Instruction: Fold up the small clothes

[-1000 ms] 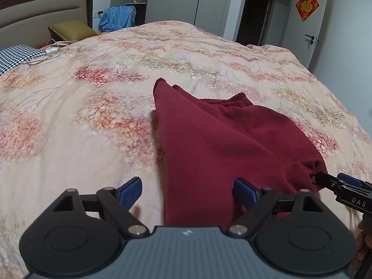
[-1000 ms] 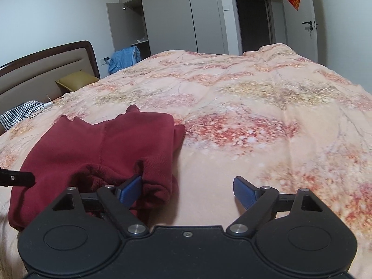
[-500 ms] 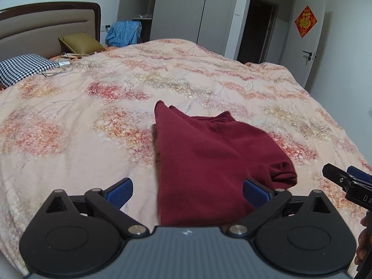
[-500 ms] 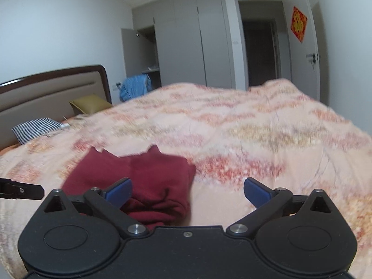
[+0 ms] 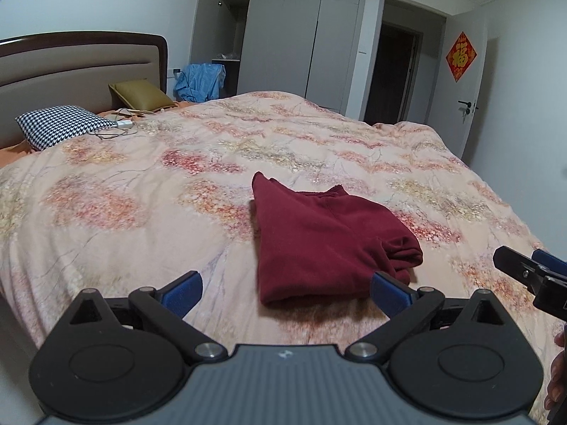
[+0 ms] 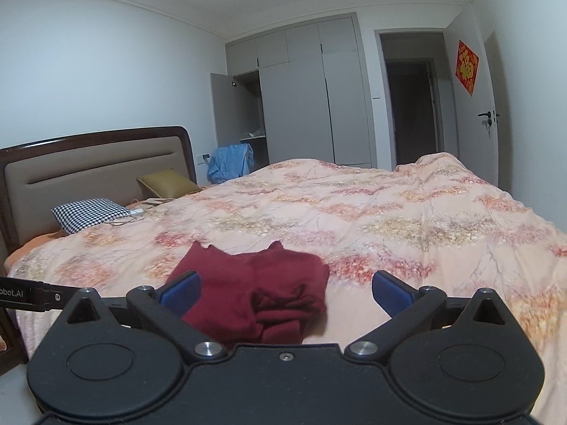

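A small dark red garment (image 5: 319, 237) lies folded on the floral quilt (image 5: 141, 191), near the bed's front edge. It also shows in the right wrist view (image 6: 262, 290), with a bunched part at its near right. My left gripper (image 5: 285, 292) is open and empty, held back from and above the garment's near edge. My right gripper (image 6: 285, 290) is open and empty, above and behind the garment. The right gripper's tip shows at the right of the left wrist view (image 5: 524, 272).
A houndstooth pillow (image 5: 60, 127), an olive cushion (image 5: 141, 94) and a cable with a charger (image 5: 120, 125) lie by the headboard (image 5: 71, 63). Blue clothing (image 5: 200, 83) hangs by the wardrobe (image 5: 301, 32). A doorway (image 5: 393, 78) is at the far right.
Both grippers have pulled back and risen away from the garment. The right gripper let go of the garment's bunched end, which now rests on the quilt.
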Demonstrator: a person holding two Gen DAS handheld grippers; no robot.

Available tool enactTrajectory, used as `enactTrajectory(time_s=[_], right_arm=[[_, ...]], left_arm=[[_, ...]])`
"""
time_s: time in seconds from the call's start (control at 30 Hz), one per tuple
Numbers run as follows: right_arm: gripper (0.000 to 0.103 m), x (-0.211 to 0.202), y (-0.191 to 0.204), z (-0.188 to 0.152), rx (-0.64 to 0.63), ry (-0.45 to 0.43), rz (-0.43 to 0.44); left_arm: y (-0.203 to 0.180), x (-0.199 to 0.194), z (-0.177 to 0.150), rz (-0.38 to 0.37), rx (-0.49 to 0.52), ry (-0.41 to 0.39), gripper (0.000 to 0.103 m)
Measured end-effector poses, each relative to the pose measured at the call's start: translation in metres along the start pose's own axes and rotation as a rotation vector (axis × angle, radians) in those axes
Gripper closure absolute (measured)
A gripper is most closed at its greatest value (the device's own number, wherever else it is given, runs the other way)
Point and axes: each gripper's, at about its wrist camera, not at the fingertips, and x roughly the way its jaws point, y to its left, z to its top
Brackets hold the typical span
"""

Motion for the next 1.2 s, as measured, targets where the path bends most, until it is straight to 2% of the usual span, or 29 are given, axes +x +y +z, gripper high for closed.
enactTrajectory(time_s=[0.27, 0.53, 0.9, 1.2], right_arm=[[0.001, -0.046, 0.012, -0.026, -0.001, 0.007, -0.006], [0.001, -0.074, 0.019, -0.046, 0.001, 0.023, -0.032], [0.001, -0.099, 0.027, -0.074, 0.006, -0.031, -0.117], [0.001, -0.097, 0.028, -0.086, 0.014, 0.001, -0.134]], left_arm=[[0.009, -0.043, -0.036, 0.018, -0.013, -0.035, 0.000], [0.014, -0.066, -0.064, 0.015, -0.009, -0.042, 0.000], [0.018, -0.077, -0.090, 0.026, -0.009, -0.080, 0.000], [0.016, -0.076, -0.109, 0.014, 0.000, -0.055, 0.000]])
